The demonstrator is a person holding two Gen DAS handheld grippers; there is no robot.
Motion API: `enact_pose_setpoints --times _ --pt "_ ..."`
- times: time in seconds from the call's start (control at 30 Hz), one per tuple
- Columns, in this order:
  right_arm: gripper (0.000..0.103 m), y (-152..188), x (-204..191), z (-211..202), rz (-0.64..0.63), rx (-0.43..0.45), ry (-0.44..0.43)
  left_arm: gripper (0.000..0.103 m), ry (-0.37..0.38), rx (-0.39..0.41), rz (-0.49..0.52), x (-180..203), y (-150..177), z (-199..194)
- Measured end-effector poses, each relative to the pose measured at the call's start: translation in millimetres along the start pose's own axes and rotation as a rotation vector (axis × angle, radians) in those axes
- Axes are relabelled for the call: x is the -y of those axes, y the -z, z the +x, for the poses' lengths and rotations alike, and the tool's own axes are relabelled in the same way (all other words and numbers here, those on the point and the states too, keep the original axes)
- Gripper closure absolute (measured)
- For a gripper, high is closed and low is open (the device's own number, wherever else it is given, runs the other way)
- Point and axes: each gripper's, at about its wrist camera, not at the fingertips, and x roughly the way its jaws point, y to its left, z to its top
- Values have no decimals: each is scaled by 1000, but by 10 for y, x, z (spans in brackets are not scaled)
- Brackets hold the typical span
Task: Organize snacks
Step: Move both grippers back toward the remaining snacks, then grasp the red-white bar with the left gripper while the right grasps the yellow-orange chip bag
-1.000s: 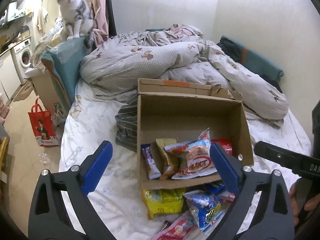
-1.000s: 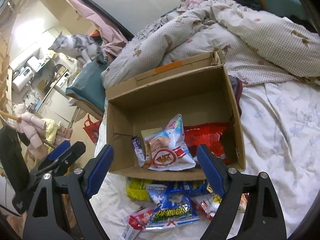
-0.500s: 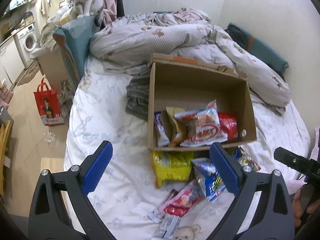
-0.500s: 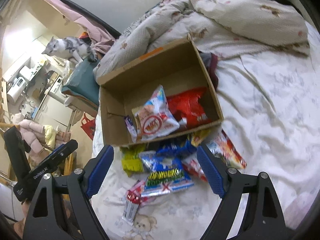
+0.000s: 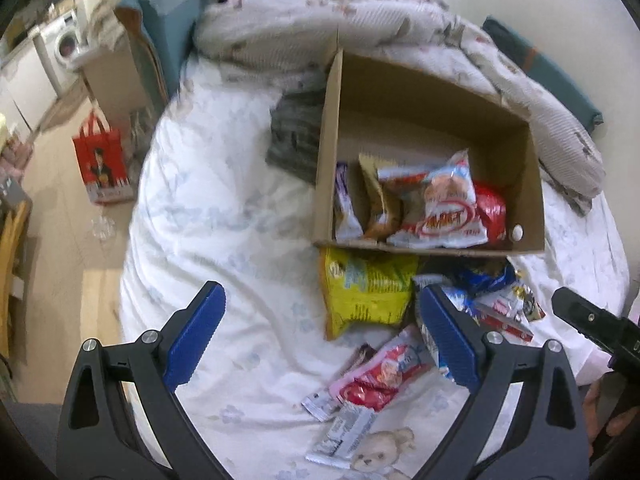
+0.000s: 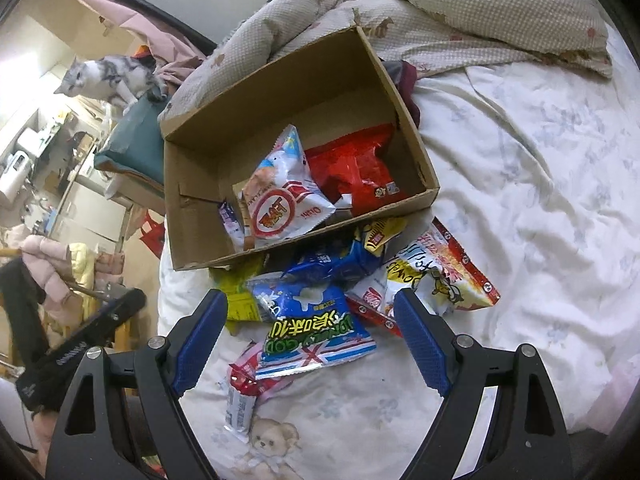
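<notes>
On the bed [image 6: 540,168], the cardboard box [image 6: 200,184] already holds several packets, and the loose snacks lie heaped against its near wall. The blue packet [image 6: 316,320] lies flat, long axis crosswise, straight ahead between the right hand-held gripper's [image 6: 310,338] wide, empty jaws. The left hand-held gripper [image 5: 320,332], also agape and empty, faces the yellow packet [image 5: 364,292].

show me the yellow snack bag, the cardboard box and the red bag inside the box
yellow snack bag [image 5: 366,294], left wrist view, middle of its printed face
cardboard box [image 6: 316,80], right wrist view, bare inner back wall
red bag [image 6: 352,168], right wrist view, centre of the wrapper
</notes>
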Motion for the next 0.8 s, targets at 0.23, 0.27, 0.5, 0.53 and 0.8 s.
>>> enact_pose_setpoints --times 0.23,0.27,0.5,0.53,0.8 --pt "15 -4 47 49 24 -22 7 7 6 -257 90 170 302 437" --pt "15 -8 51 51 26 -23 7 7 8 -288 119 217 368 476" --pt "15 -28 134 42 68 -24 3 18 -17 -429 310 467 805 749" --pt "15 -30 144 48 73 -27 0 22 -11 -455 309 471 851 794" --pt "15 -27 164 41 79 -30 14 75 2 -493 378 558 1091 857"
